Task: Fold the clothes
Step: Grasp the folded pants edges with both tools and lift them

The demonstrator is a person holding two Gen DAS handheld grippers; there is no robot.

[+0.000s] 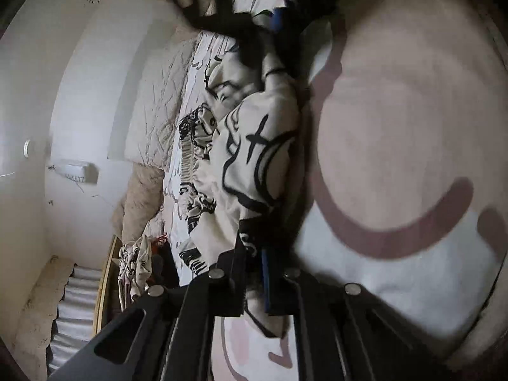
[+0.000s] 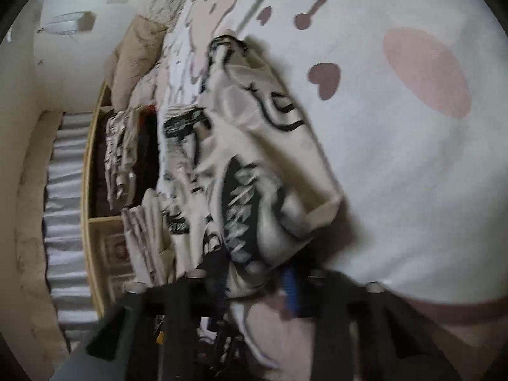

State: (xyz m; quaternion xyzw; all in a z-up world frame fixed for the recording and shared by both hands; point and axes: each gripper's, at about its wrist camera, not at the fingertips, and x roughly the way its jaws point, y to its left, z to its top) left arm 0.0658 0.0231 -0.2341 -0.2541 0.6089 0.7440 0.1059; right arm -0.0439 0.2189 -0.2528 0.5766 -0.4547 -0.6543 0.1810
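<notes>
A cream garment with black graphic print point(image 1: 254, 158) lies bunched on a white bed cover with pink shapes point(image 1: 397, 127). My left gripper point(image 1: 254, 273) is shut on a fold of the garment between its black finger and blue pad. The other gripper point(image 1: 279, 22) shows at the top of the left wrist view, at the garment's far end. In the right wrist view the same garment point(image 2: 254, 165) hangs crumpled over the bed cover point(image 2: 412, 158), and my right gripper point(image 2: 257, 282) is shut on its near edge.
Beige pillows point(image 1: 143, 200) lie at the bed's far side against a white wall point(image 1: 79, 95). A wooden shelf point(image 2: 92, 165) beside the bed holds more printed clothes point(image 2: 120, 152). A white ruffled curtain point(image 2: 63, 206) hangs beyond it.
</notes>
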